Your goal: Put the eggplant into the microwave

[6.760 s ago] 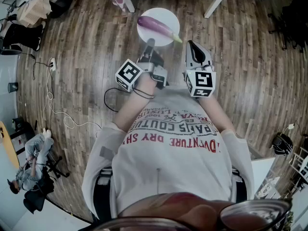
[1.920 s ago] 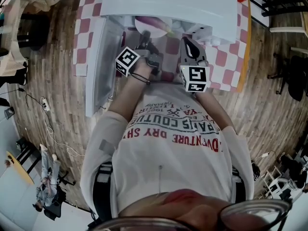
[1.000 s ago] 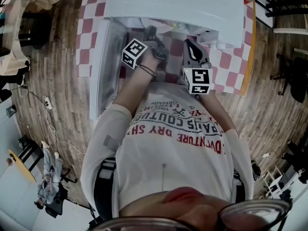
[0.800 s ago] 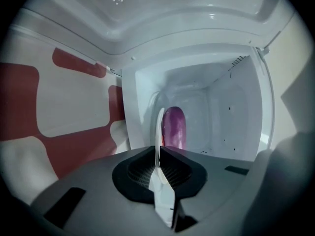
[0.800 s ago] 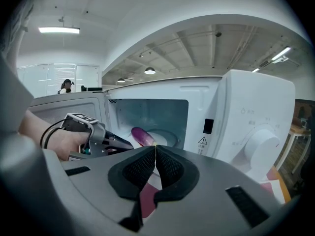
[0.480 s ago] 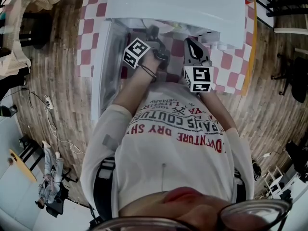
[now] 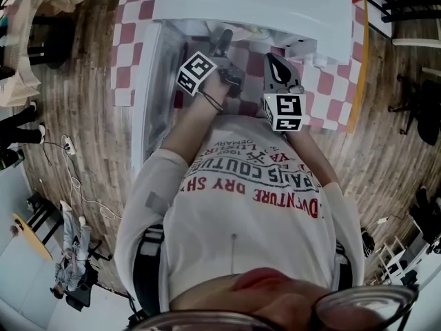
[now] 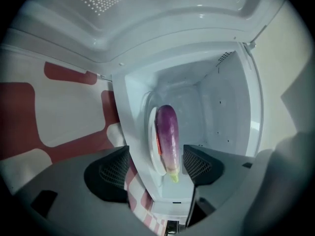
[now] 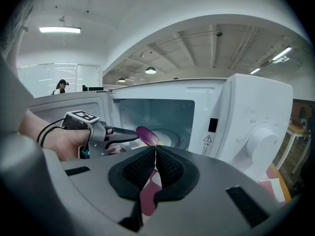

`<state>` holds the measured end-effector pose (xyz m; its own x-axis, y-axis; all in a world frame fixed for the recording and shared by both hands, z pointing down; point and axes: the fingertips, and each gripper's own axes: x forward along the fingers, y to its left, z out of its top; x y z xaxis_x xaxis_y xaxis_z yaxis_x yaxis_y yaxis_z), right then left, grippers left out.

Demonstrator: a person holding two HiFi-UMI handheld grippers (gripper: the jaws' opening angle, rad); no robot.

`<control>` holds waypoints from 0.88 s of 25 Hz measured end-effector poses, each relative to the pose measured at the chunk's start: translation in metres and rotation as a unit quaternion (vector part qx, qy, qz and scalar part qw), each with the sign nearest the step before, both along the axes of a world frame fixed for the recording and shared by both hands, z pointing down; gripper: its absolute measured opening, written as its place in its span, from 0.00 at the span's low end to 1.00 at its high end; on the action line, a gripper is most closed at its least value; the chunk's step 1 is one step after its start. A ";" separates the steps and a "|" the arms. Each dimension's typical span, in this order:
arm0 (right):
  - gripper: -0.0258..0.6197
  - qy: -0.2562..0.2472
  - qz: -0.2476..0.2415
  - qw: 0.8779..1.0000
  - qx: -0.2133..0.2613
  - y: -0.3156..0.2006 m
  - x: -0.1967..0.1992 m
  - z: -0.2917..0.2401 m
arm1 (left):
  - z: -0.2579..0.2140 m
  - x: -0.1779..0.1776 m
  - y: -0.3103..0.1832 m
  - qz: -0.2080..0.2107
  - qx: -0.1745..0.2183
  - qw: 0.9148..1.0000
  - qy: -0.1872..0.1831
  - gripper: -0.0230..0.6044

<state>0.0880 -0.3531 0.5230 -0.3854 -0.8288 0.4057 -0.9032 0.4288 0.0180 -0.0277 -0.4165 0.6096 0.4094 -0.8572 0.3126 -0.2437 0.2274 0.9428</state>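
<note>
A purple eggplant (image 8: 167,134) lies on a white plate (image 8: 152,149) inside the white microwave (image 7: 255,2), whose door (image 7: 148,95) stands swung out to the left. My left gripper (image 8: 156,166) reaches into the cavity mouth. Its jaws are opening, with the plate's near rim and the eggplant's green tip between them, and the pads are clear of both. From the side, the right gripper view shows the eggplant (image 9: 147,134) just past the left gripper (image 9: 132,132). My right gripper (image 9: 155,168) hangs shut and empty in front of the microwave. The head view hides the eggplant under the microwave's top.
The microwave stands on a table with a red-and-white checkered cloth (image 7: 331,88). Its control panel with a round dial (image 9: 263,141) is at the right of the cavity. Wooden floor (image 7: 76,102) surrounds the table, and dark chairs (image 7: 420,109) stand at the right.
The plate with the eggplant went from over the floor to the microwave's mouth, then inside and out of the head view. The left hand has rolled slightly; the right has stayed put.
</note>
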 end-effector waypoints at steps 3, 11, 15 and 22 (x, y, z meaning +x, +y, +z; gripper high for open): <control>0.08 -0.002 0.007 1.000 0.002 0.005 0.003 -0.003 | -0.001 -0.003 0.007 0.000 -0.001 1.000 0.000 0.57; 0.08 -0.009 0.013 1.000 0.006 0.019 0.002 -0.006 | -0.024 -0.004 0.029 0.014 0.016 1.000 -0.016 0.16; 0.08 -0.011 0.017 1.000 0.010 0.025 0.001 -0.011 | -0.057 0.003 0.040 0.055 0.076 0.994 -0.062 0.08; 0.08 -0.022 0.026 0.999 0.020 0.033 0.000 -0.024 | -0.125 0.010 0.060 0.106 0.224 0.951 -0.185 0.08</control>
<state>0.0885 -0.3197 0.4989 -0.3586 -0.8630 0.3560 -0.9243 0.3815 -0.0061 -0.0175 -0.3569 0.4841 0.5208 -0.8487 0.0925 -0.5734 -0.2675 0.7744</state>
